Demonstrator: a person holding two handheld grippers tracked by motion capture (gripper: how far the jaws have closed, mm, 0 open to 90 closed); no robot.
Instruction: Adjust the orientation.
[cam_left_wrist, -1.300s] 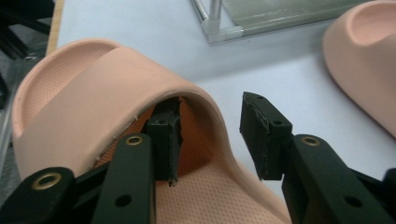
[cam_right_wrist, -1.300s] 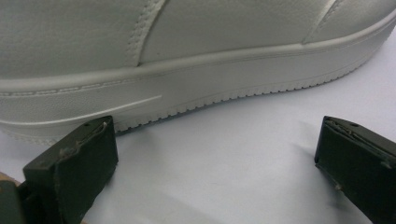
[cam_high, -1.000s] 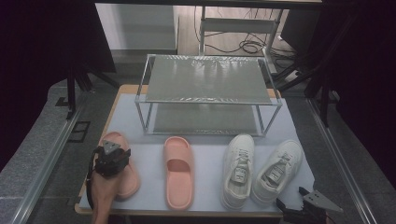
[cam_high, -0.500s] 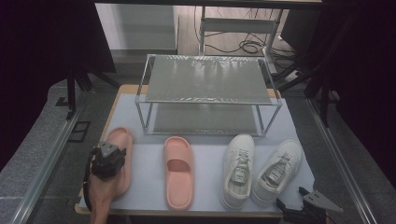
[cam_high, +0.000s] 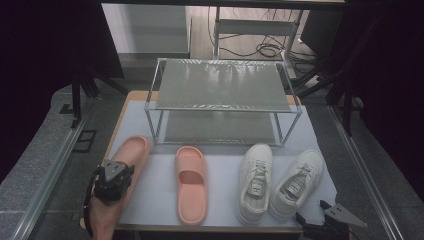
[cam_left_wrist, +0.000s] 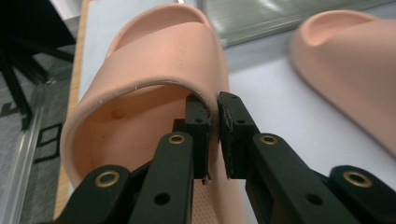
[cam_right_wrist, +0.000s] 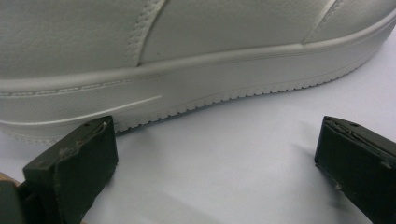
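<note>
1. At the lower left of the high view, the left gripper (cam_high: 114, 181) sits over the heel end of the left pink slipper (cam_high: 131, 155), with the person's forearm entering from the bottom edge.
2. Its jaws have just been closing, and in the left gripper view they pinch the edge of that slipper's strap (cam_left_wrist: 154, 60) between their pads, one jaw inside the slipper and one outside it.
3. That slipper lies near the left edge of the white mat (cam_high: 220, 150), its toe pointing toward the upper part of the frame.
4. A second pink slipper (cam_high: 191, 182) lies apart from it, left of centre in the high view; the left gripper view shows it at the upper right.
5. Right of centre, two white sneakers (cam_high: 277, 182) lie side by side, their toes toward the top of the frame.
6. At the lower right corner of the high view, the right gripper (cam_high: 327, 225) rests just below the right-hand sneaker.
7. In the right gripper view its jaws stand wide apart with bare mat between them and the sneaker's sole (cam_right_wrist: 224, 88) just beyond, not touched.
8. Across the upper middle stands a two-tier metal rack (cam_high: 220, 95), behind all four shoes.
</note>
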